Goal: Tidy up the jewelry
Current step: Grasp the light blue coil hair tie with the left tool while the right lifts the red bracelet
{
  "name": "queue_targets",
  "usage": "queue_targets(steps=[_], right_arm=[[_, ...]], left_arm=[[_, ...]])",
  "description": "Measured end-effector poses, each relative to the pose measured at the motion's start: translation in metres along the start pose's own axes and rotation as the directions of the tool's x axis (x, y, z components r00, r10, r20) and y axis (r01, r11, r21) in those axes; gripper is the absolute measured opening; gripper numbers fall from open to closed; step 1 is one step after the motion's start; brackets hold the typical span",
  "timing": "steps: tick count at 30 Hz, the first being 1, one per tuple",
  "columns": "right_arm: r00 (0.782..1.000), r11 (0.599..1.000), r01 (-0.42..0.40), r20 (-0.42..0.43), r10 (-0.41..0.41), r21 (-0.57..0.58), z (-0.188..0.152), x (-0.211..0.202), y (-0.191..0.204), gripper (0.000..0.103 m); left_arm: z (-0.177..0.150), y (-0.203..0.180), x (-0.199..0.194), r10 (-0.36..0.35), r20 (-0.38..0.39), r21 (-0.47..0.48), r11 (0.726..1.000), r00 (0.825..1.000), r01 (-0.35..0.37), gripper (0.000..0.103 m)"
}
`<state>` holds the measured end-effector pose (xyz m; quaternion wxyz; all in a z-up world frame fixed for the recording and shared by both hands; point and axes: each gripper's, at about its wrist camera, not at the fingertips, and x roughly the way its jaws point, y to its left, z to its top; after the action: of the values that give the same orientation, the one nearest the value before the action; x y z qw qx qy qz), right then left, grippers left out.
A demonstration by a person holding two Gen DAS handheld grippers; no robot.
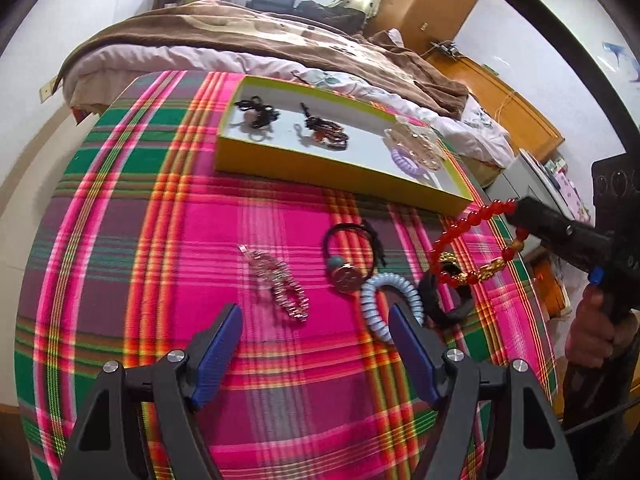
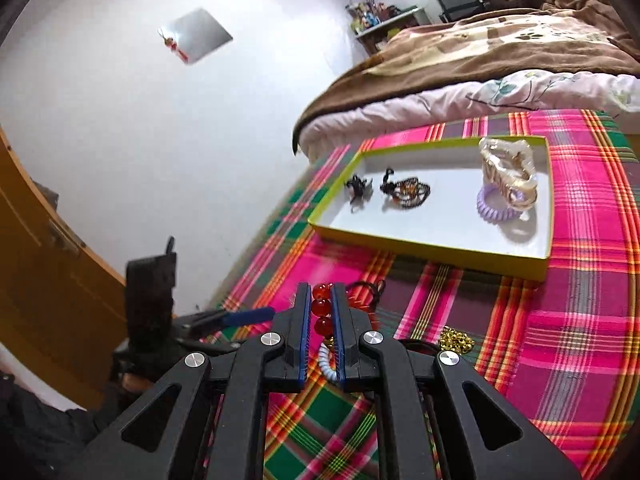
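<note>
Roughly Halfway: Red Beads Lifted, Five Pieces Left on the Cloth

Already the yellow-rimmed tray (image 1: 256, 162) at the far side of the plaid-covered table (image 1: 120, 280) holds four pieces: a black hair tie with a bead (image 1: 256, 114), a dark beaded bracelet (image 1: 326, 132), a clear claw clip (image 2: 508, 178) and a lilac coil hair tie (image 2: 496, 204) under the clip.

The right tongs (image 2: 321, 304) are pinched narrow on the red bead bracelet (image 1: 472, 240), with three red beads showing between the blue pads. From the left wrist view the bracelet hangs in a loop off the tongs' tip, its gold charms lowest, clear of the cloth and just short of the tray's near right corner. By that position, it looks bound for the tray next.

The left tongs (image 1: 316, 320) stand wide and hold nothing, poised over the cloth.

Still loose on the table: a silvery chain bracelet (image 1: 278, 284), a black hair tie with a round charm (image 1: 348, 256), a pale blue coil hair tie (image 1: 386, 304), a black band (image 1: 448, 300) beside it, and a small heap of gold beads (image 2: 456, 340) seen only by the right wrist camera.
</note>
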<state>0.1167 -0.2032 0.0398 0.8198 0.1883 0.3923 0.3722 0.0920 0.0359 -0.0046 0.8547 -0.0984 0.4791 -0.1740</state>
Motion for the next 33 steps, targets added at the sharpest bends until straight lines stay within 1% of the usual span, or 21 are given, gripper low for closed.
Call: queue_targets(steps=[3,5,6,8,10,12,14,19,21,25,26,27,28,31,32,33], right_arm=[[0.999,1.0,-0.024,0.044,0.024,0.004,0.0,-0.016,0.003,0.01],[0.997,1.0,-0.03,0.074,0.03,0.002,-0.001,-0.026,0.004,0.01],[0.995,0.999,-0.039,0.089,0.039,0.004,-0.002,-0.032,0.004,0.01],[0.992,0.999,-0.051,0.12,0.05,0.006,-0.003,-0.043,0.004,0.01],[0.989,0.999,-0.052,0.14,0.05,0.008,-0.005,-0.051,0.003,0.01],[0.985,0.998,-0.062,0.16,0.059,0.015,-0.006,-0.06,0.001,0.01],[0.983,0.998,-0.062,0.174,0.058,0.015,-0.009,-0.067,0.0,0.01],[0.979,0.998,-0.058,0.195,0.056,0.004,-0.014,-0.08,0.0,0.01],[0.977,0.998,-0.06,0.205,0.058,0.003,-0.016,-0.083,-0.002,0.01],[0.976,0.998,-0.06,0.211,0.057,0.007,-0.02,-0.088,-0.005,0.01],[0.976,0.998,-0.059,0.209,0.056,0.007,-0.021,-0.088,-0.006,0.01],[0.976,0.998,-0.058,0.209,0.055,0.009,-0.022,-0.088,-0.007,0.01],[0.976,0.998,-0.06,0.21,0.057,0.011,-0.023,-0.089,-0.008,0.01],[0.975,0.998,-0.064,0.212,0.059,0.016,-0.025,-0.09,-0.01,0.01],[0.975,0.998,-0.065,0.212,0.06,0.017,-0.026,-0.09,-0.01,0.01],[0.975,0.998,-0.065,0.213,0.06,0.017,-0.026,-0.09,-0.011,0.01]], left_arm=[[0.001,-0.01,0.003,-0.005,-0.006,0.022,1.0,1.0,0.006,0.075],[0.001,-0.017,0.007,0.006,-0.017,0.037,0.999,1.0,-0.005,0.075],[0.002,-0.019,0.009,0.015,-0.023,0.044,0.999,1.0,-0.014,0.075],[0.001,-0.028,0.013,0.066,-0.027,0.064,0.996,0.997,-0.064,0.075],[-0.001,-0.036,0.017,0.099,-0.03,0.104,0.99,0.995,-0.096,0.075],[-0.004,-0.042,0.022,0.113,-0.052,0.122,0.987,0.992,-0.106,0.075],[-0.005,-0.043,0.026,0.127,-0.067,0.118,0.986,0.99,-0.119,0.075],[-0.006,-0.048,0.029,0.165,-0.065,0.114,0.981,0.984,-0.157,0.074],[-0.005,-0.052,0.031,0.172,-0.069,0.117,0.98,0.983,-0.163,0.068],[-0.006,-0.06,0.036,0.187,-0.064,0.131,0.975,0.98,-0.178,0.066],[-0.004,-0.061,0.037,0.195,-0.064,0.128,0.974,0.979,-0.185,0.062],[-0.002,-0.061,0.038,0.214,-0.066,0.129,0.97,0.975,-0.204,0.058],[-0.002,-0.064,0.04,0.238,-0.066,0.144,0.963,0.969,-0.227,0.057],[-0.001,-0.072,0.047,0.281,-0.052,0.179,0.947,0.958,-0.268,0.056],[-0.002,-0.074,0.047,0.283,-0.043,0.186,0.945,0.958,-0.271,0.052],[-0.001,-0.074,0.047,0.283,-0.037,0.185,0.944,0.958,-0.272,0.044]])
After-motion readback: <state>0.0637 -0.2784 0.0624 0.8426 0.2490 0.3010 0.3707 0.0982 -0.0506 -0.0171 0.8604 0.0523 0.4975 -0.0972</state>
